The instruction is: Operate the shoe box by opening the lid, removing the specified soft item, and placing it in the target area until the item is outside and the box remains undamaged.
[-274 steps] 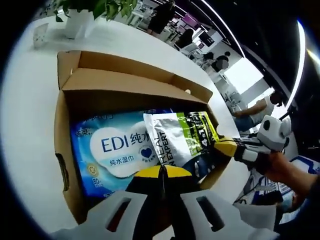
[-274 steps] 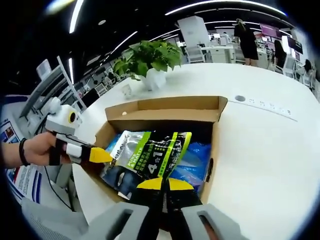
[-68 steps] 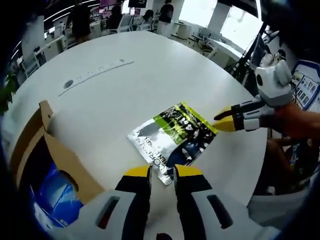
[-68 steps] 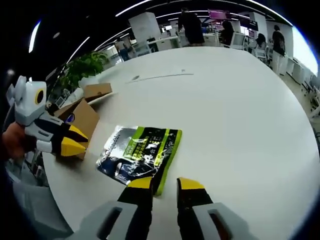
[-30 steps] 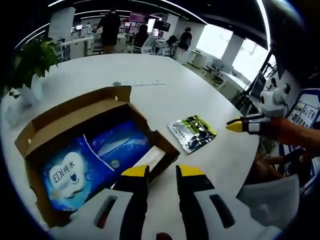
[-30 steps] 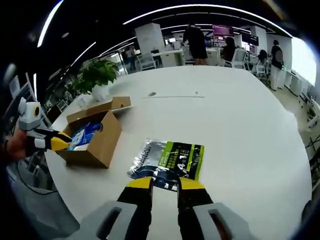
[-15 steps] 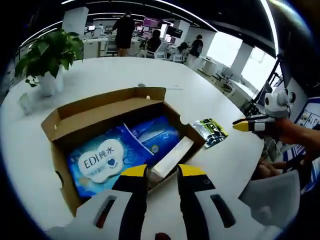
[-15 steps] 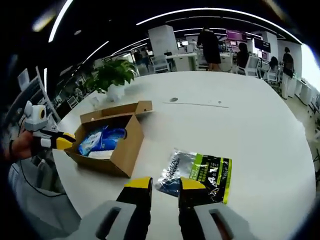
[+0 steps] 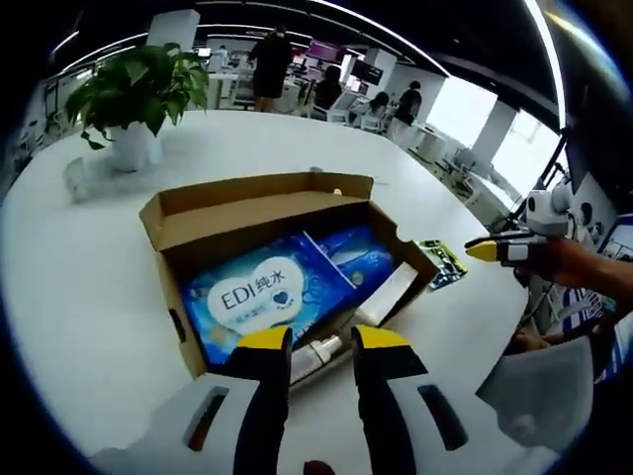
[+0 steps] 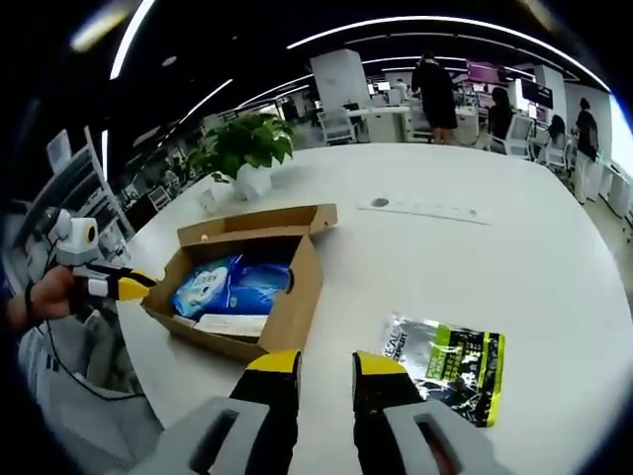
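Two grippers hover empty, fingers narrowly parted: left gripper (image 9: 309,338) over the open shoe box (image 9: 259,206) (wipes pack apparently inside), right gripper (image 10: 315,364) beside the green pouch (image 10: 447,370) on the bench (image 10: 514,267).

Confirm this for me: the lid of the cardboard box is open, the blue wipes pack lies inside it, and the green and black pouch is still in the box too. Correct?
Not quite. The green and black pouch is not in the cardboard box; it lies flat on the white table beside it, as the right gripper view shows. The lid is open and the blue wipes pack lies inside.
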